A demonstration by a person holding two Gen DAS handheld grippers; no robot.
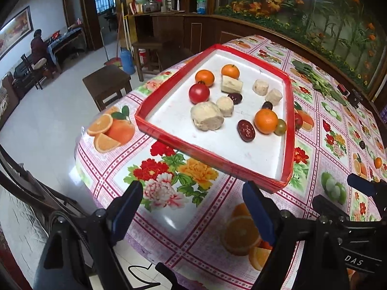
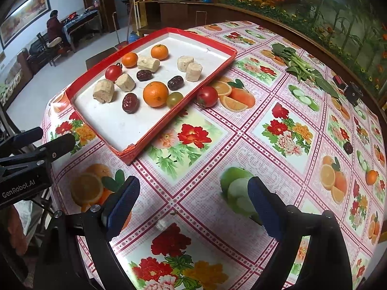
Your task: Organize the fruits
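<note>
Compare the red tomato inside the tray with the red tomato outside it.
The tomato in the tray lies on the white floor beside an orange. The tomato outside sits on the tablecloth against the tray's red wall. Both are round, red, and ungripped.

Glossy plastic tablecloth (image 2: 241,130), matt white tray (image 2: 116,125) floor, smooth shiny oranges (image 2: 155,93)

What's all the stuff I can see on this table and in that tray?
tray: one, red rim, white inside, on table
oranges: three, orange, in tray
tomatoes: one red and one greenish in tray, one red outside beside rim
dates: three, dark red, in tray; one on cloth at right
pale chunks: five, beige, in tray
greens: one bunch, far side
left gripper: open, empty
right gripper: open, empty
</note>
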